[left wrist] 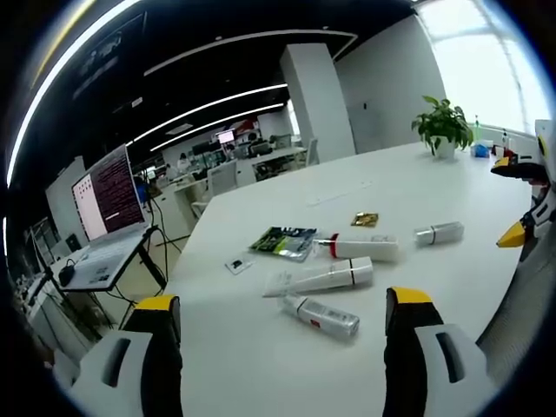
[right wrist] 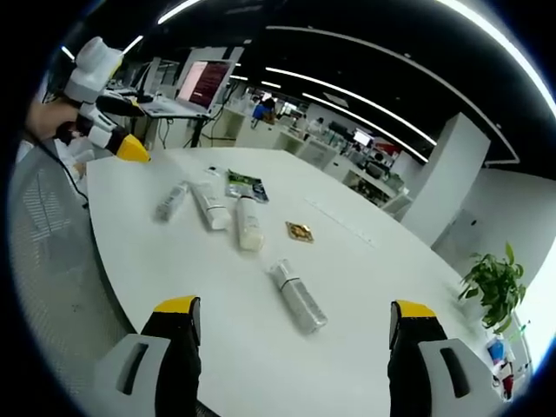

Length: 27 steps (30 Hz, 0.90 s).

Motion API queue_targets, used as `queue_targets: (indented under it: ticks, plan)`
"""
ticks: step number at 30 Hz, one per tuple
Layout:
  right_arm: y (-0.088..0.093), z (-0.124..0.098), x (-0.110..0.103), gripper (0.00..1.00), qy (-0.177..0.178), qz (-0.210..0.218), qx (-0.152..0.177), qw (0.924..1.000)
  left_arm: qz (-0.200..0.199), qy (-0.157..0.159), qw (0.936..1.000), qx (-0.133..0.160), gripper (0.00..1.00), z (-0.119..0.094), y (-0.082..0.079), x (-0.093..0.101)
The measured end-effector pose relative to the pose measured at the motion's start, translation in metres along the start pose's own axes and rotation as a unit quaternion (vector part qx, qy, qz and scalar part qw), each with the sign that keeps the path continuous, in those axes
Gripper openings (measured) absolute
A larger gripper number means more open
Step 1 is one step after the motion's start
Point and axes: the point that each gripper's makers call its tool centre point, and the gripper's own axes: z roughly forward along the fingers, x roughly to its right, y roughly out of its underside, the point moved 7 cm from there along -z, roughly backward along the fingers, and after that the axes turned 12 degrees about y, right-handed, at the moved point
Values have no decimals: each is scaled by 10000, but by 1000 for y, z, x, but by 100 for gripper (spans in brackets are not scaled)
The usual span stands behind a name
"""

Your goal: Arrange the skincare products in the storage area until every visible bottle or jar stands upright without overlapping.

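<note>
We are looking at four skincare containers, all lying on their sides on the white bench (left wrist: 261, 356). In the left gripper view, the small clear bottle (left wrist: 321, 315) is lying nearest to us, with a long white tube (left wrist: 323, 277) just beyond it and a second white tube with a red band (left wrist: 358, 248) past that one. A clear bottle (left wrist: 440, 233) is lying apart from them, off to the right. Near the tubes a green foil packet (left wrist: 283, 241), a small gold sachet (left wrist: 365, 219) and a tiny dark item (left wrist: 236, 264) are lying flat. We are holding the left claw (left wrist: 282, 317) open and empty above the bench's near edge, short of the bottles. In the right gripper view, the right claw (right wrist: 295, 317) is likewise standing open with nothing between its jaws, facing that lone clear bottle. A potted plant (left wrist: 442, 126) is standing at the bench's far end, and an open laptop (left wrist: 106, 204) is sitting on a stand beside the bench.
</note>
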Motion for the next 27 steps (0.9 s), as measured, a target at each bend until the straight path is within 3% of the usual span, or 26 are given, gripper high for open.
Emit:
queue_targets:
  ticks: [27]
  plan:
    - [3, 1, -2, 93, -49, -106, -126, 9999, 37, 188, 9998, -73, 89, -1, 1, 4]
